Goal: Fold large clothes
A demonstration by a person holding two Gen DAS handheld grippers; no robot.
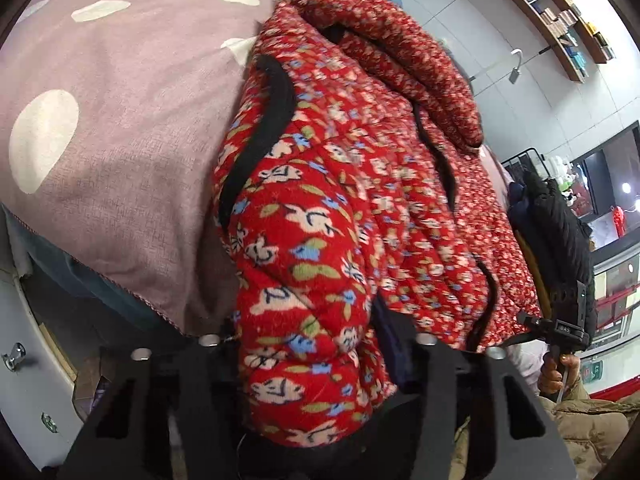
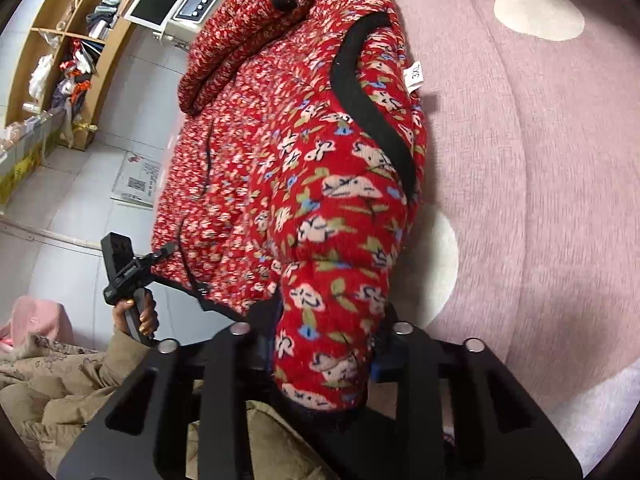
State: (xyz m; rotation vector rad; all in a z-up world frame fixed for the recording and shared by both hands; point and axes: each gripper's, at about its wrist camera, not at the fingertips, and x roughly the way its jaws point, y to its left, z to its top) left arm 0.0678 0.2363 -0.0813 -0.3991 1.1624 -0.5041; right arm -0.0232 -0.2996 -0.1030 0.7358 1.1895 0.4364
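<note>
2 grippers, the left gripper (image 1: pixel 312 344) and right gripper (image 2: pixel 320 340), each pinch a thick roll of the red floral quilted fleece jacket (image 1: pixel 320 208) on the mauve dotted bedspread (image 1: pixel 120 120), apparently to carry its near edge into a fold.

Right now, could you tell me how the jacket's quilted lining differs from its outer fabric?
The quilted lining carries large pale flowers with green leaves and blue accents; the outer fabric has a fine, dense speckle of tiny blossoms. The lining looks fleecy and edged by black trim; the outer fabric shows none there. Both are red.
</note>
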